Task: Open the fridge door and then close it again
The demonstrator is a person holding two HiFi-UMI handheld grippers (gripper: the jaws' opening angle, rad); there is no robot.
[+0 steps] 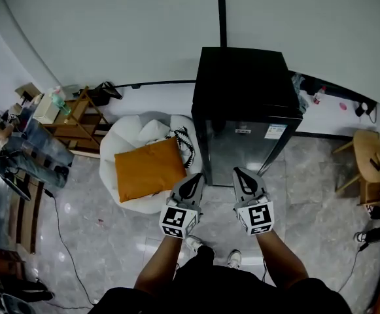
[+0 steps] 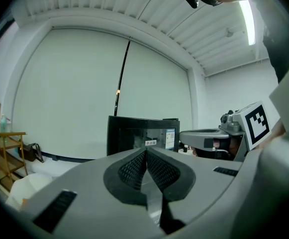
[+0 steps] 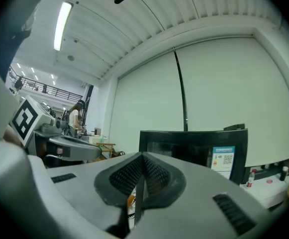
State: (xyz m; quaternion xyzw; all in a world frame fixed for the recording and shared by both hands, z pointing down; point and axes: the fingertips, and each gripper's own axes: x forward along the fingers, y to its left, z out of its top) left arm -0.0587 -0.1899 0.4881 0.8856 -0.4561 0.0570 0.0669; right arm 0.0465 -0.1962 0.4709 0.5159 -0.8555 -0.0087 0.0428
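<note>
A small black fridge (image 1: 245, 110) stands against the white wall, its door shut and facing me, with stickers near the door's top. My left gripper (image 1: 191, 187) and right gripper (image 1: 245, 182) are side by side just in front of the door's lower edge, apart from it. Both are shut with nothing between the pads. In the left gripper view the fridge (image 2: 142, 136) shows beyond the closed left gripper (image 2: 145, 153), with the right gripper (image 2: 219, 138) alongside. The right gripper view shows the fridge (image 3: 194, 148) ahead of the closed right gripper (image 3: 143, 158).
A white beanbag with an orange cushion (image 1: 149, 169) lies directly left of the fridge. A wooden shelf (image 1: 78, 120) stands further left, and a wooden stool (image 1: 366, 156) stands to the right. A cable (image 1: 62, 234) runs over the marble floor. A person (image 3: 75, 118) stands far off.
</note>
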